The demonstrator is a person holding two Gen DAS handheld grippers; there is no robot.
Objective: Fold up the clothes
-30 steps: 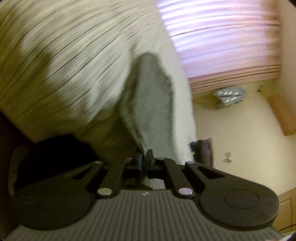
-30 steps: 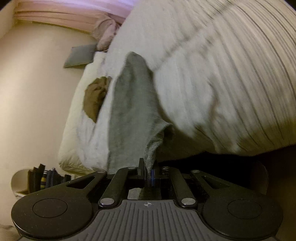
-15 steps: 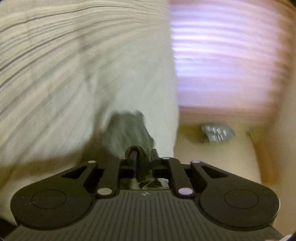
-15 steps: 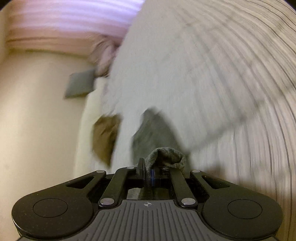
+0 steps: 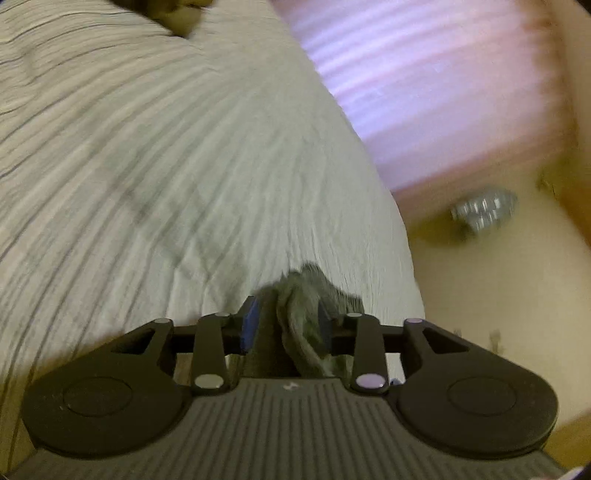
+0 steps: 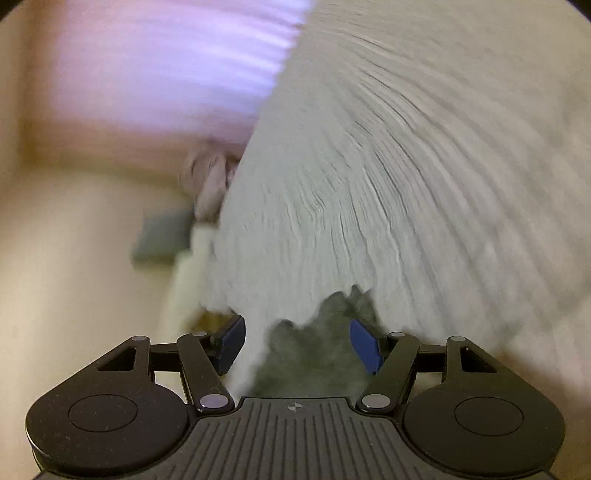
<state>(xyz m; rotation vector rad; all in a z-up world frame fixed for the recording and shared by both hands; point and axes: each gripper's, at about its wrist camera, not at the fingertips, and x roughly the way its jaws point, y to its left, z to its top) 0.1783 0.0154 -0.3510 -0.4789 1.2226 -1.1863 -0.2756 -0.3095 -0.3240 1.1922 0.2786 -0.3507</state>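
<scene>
A grey garment (image 5: 299,314) lies bunched on the striped bed cover (image 5: 166,166), close to the bed's right edge. My left gripper (image 5: 287,326) is right over it, jaws opening, with a fold of the grey cloth loose between the blue pads (image 5: 248,329). In the right wrist view the same grey garment (image 6: 314,354) lies crumpled on the bed cover (image 6: 369,184). My right gripper (image 6: 298,341) stands over it with its jaws opening wide, and the pads (image 6: 364,345) are clear of the cloth.
A brown cloth (image 5: 177,14) lies far up the bed. Pink curtains (image 5: 424,81) hang behind. A silvery object (image 5: 484,208) sits on the floor by wooden furniture (image 5: 576,206). A pinkish bundle (image 6: 210,181) and a grey pad (image 6: 162,236) lie left of the bed.
Both grippers carried the hanging grey garment forward over the bed and down onto the cover. Both were shut on it; now their jaws have parted and the cloth lies slack.
</scene>
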